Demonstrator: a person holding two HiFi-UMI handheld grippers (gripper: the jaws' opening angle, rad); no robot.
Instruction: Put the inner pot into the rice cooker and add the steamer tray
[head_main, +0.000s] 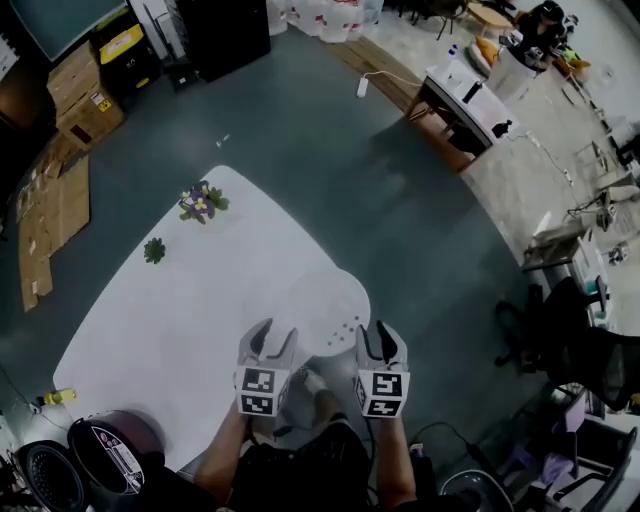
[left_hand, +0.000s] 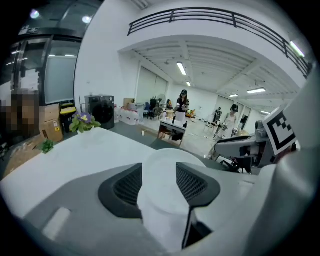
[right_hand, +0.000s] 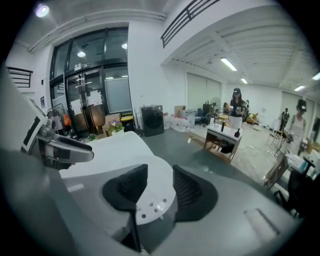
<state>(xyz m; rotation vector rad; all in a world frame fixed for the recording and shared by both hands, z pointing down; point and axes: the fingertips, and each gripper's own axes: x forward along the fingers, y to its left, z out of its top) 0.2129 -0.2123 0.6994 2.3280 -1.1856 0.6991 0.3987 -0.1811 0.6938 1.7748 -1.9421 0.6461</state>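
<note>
Left claw (head_main: 272, 338) and right claw (head_main: 380, 335) open and empty at either side of the steamer tray (head_main: 325, 305) on the worktop (head_main: 150, 320), flowers (head_main: 202, 202) and small plant (head_main: 154, 250) well beyond.

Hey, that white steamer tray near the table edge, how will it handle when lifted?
Probably light and stiff: the steamer tray looks like thin moulded plastic. Its smooth rim may slip; gripped at one side, it could tilt.
</note>
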